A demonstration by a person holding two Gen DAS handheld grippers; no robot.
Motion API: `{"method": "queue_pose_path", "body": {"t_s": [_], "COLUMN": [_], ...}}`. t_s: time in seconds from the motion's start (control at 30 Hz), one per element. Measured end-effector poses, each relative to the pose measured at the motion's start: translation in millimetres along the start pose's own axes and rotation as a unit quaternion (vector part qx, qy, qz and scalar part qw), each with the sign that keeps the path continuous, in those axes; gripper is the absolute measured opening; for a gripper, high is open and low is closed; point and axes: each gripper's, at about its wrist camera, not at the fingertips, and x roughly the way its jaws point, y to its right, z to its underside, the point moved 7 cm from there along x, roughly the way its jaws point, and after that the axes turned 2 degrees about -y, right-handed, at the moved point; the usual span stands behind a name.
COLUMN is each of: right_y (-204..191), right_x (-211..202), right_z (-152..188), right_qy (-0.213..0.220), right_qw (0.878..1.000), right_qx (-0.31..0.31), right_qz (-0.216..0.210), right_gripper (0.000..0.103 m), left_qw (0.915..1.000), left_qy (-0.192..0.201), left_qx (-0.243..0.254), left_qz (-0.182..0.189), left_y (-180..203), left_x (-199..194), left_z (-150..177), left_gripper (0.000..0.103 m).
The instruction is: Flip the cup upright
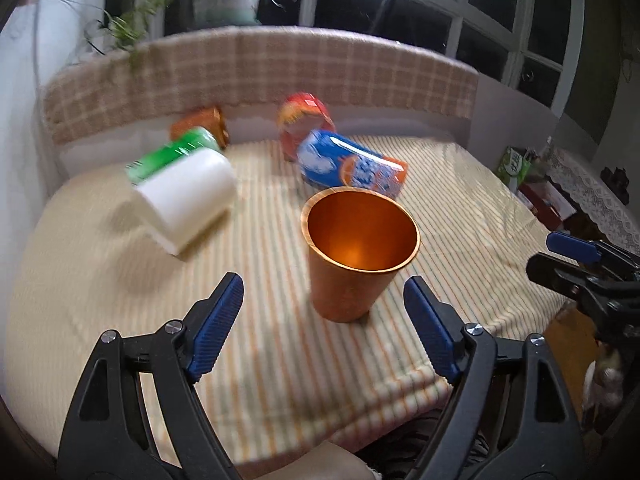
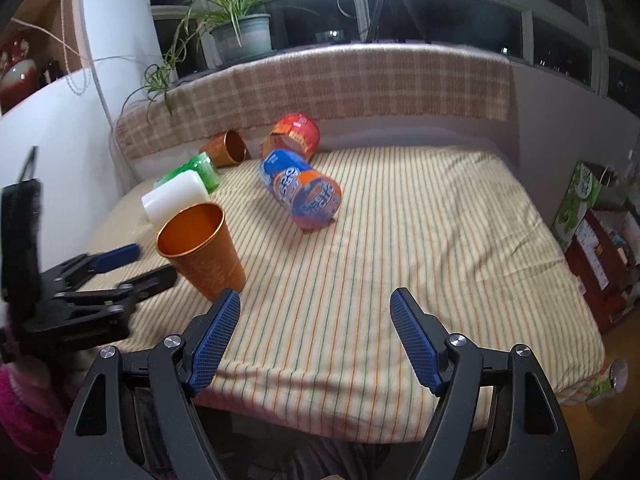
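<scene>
An orange metal cup [image 1: 354, 252] stands upright, mouth up, on the striped cloth; it also shows in the right wrist view [image 2: 200, 246]. My left gripper [image 1: 324, 284] is open, its blue pads either side of the cup and slightly nearer than it, not touching. It shows from the side in the right wrist view [image 2: 132, 262], just left of the cup. My right gripper [image 2: 316, 300] is open and empty over the cloth, right of the cup; it shows at the right edge of the left wrist view [image 1: 568, 252].
A second orange cup [image 2: 226, 148] lies on its side at the back. A white and green container [image 2: 180, 190], a blue and orange can [image 2: 304, 192] and a red can [image 2: 294, 136] lie on the cloth. Boxes [image 2: 584, 208] stand right of the table.
</scene>
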Motion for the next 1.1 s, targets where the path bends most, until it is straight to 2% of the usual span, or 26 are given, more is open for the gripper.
{"method": "queue_pose_path", "body": {"t_s": [0.1,0.2,0.33,0.5,0.63,0.9,1.1], "right_y": [-2.3,-4.2,-7.9,-11.6,-13.0,-8.9,-6.5], "right_x": [-3.4,-8.4,-17.2,-28.5,-38.3,-50.9,-59.0], "right_z": [-5.1,-10.6,-21.7,-32.4,-38.7,-43.7,-47.9], "right_qy": [0.02,0.039,0.069,0.102,0.13,0.158,0.174], "right_qw": [1.0,0.998,0.996,0.992,0.987,0.981,0.978], "right_qx": [-0.012,-0.02,-0.027,-0.029,-0.031,-0.026,-0.02], "right_qz": [0.019,0.034,0.053,0.07,0.085,0.107,0.114], "right_gripper": [0.077,0.077,0.077,0.078,0.081,0.085,0.086], "left_qw": [0.9993,0.9955,0.9885,0.9776,0.9736,0.9662,0.9643], "left_qy": [0.031,0.078,0.129,0.178,0.192,0.207,0.213], "left_qx": [-0.001,-0.001,-0.011,-0.016,-0.019,-0.014,-0.016], "left_qz": [-0.02,-0.053,-0.078,-0.111,-0.122,-0.153,-0.156], "left_y": [-8.2,-15.1,-22.3,-28.8,-30.1,-26.6,-26.5], "left_x": [-21.8,-49.6,-80.0,-110.3,-122.8,-137.3,-144.0], "left_z": [-4.7,-13.5,-23.7,-32.3,-34.6,-38.7,-38.5], "left_gripper": [0.085,0.085,0.095,0.101,0.102,0.103,0.103]}}
